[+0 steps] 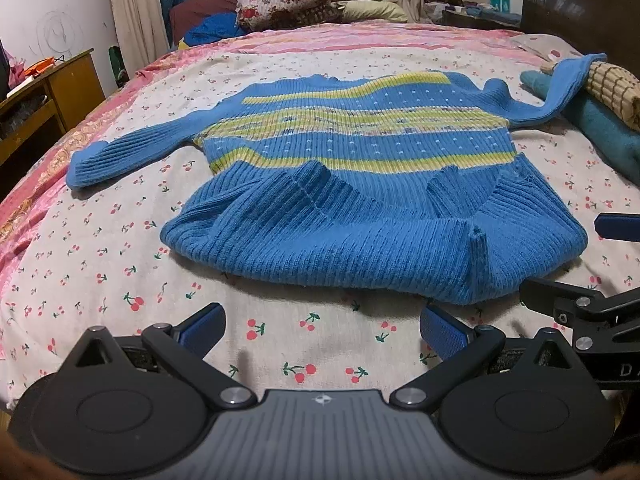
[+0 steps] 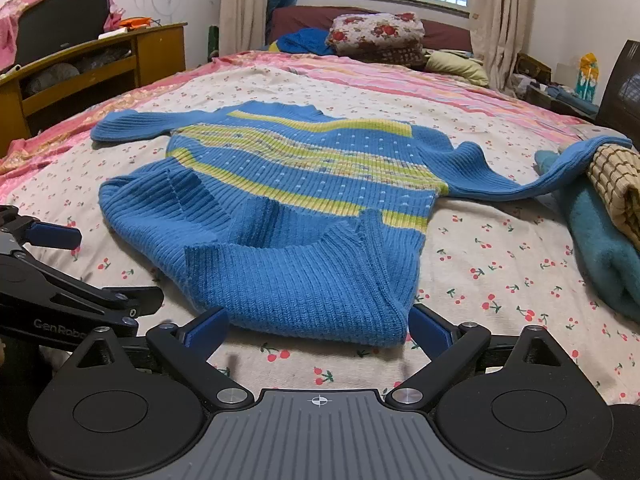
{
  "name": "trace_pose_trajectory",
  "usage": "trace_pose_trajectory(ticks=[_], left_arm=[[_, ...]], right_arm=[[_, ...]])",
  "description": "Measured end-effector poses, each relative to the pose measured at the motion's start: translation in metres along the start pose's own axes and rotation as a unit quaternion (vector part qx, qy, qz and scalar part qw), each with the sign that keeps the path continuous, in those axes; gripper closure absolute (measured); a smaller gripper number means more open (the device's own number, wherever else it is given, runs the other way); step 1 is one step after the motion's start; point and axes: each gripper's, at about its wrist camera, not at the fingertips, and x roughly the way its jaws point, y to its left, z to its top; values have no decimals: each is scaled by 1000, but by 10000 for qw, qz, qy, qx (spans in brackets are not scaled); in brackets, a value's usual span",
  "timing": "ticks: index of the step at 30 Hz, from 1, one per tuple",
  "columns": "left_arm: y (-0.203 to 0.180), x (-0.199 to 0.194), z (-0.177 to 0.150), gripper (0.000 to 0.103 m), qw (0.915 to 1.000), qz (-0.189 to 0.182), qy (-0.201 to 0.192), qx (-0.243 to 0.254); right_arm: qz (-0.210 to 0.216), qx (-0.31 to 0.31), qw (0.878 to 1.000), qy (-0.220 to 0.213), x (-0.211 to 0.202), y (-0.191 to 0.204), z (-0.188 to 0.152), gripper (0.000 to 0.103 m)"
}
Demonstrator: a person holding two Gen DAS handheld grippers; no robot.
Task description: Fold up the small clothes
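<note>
A small blue knit sweater [image 1: 344, 168] with yellow stripes lies on the cherry-print bedspread [image 1: 120, 248], its hem end near me and partly turned up in folds. Its left sleeve lies flat; its right sleeve [image 1: 560, 88] drapes over a pile of clothes. It also shows in the right wrist view [image 2: 288, 208]. My left gripper [image 1: 322, 330] is open and empty, just short of the hem. My right gripper [image 2: 318, 330] is open and empty, its fingers either side of the hem's near edge. The right gripper's fingers also show in the left wrist view [image 1: 616, 227].
A teal garment [image 2: 600, 240] and a checked tan cloth [image 2: 620, 184] lie at the right of the bed. Pillows and folded quilts [image 2: 376, 36] sit at the far end. A wooden cabinet [image 2: 80, 68] stands at the left.
</note>
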Motion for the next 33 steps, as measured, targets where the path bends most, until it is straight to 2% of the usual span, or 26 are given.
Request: trace_pose_trajectory(ticks=[10,21,30,33], left_arm=[[1,2,0,0,10000,6,67,-10],[2,2,0,0,10000,-3,73,-50],[17,-12,4,0,9992,-136,-202,-317],[24,-17,10,0,9989,-109,-363,-272]], right_arm=[[-6,1,10000,0,0,0,0,7],[-10,-10,10000,0,0,2,0,13],[-4,135,9998,-150,-6,-5,5,22],[4,129,9996,-264,-10,-8,12,24]])
